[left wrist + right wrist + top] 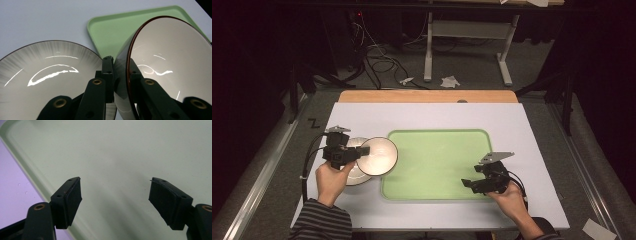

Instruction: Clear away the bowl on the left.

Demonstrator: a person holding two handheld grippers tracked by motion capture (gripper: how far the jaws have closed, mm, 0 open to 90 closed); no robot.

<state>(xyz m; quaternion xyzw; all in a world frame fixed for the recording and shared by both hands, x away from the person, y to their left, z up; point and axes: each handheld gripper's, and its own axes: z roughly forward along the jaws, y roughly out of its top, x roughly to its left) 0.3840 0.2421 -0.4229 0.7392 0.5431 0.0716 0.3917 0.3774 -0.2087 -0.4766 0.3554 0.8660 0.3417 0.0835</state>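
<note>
While the left tongs [362, 150] clamp a tilted bowl's [377, 156] rim at nine o'clock of the tray [437, 190], the right tongs [468, 183] gape over it.

no readable text — no labels anywhere

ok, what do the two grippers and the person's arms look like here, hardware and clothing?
Both the left gripper and the right gripper are black, each topped by a grey three-cornered plate, with a black cable trailing from each. The jaws are black bars with brass-coloured rivets; the right gripper's fingertips carry flat black pads. The left sleeve is dark with thin light stripes.
</note>
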